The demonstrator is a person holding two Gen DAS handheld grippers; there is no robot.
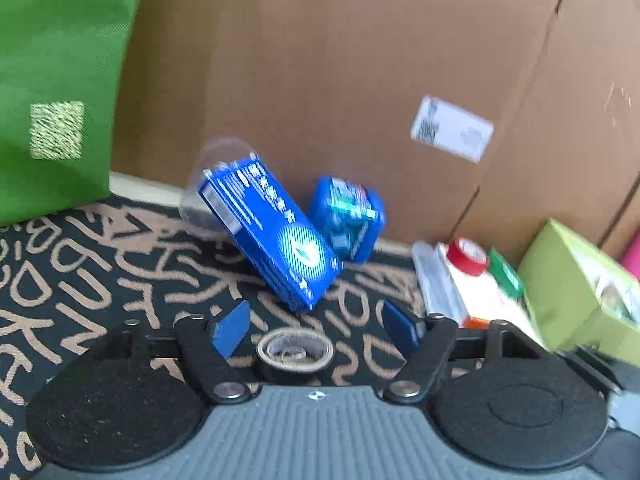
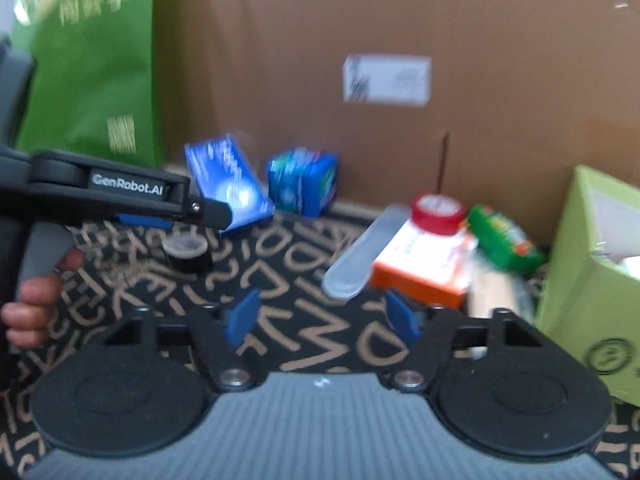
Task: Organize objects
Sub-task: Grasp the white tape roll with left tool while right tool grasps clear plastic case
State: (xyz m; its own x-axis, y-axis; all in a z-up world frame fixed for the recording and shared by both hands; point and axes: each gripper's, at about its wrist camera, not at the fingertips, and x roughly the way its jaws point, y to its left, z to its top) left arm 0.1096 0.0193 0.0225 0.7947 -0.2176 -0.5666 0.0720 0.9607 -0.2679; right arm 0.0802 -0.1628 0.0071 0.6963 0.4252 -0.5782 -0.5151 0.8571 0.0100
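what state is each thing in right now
left tool: open, empty, above the tape roll
right tool: open, empty
tape roll: lying flat
long blue box: tilted
small blue box: tilted, by the cardboard box
green box: open

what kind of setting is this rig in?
Probably a home or storage corner, not a lab: items sit on a letter-patterned cloth against a big cardboard box with a shipping label, beside a green shopping bag. Small packaged goods are scattered about.
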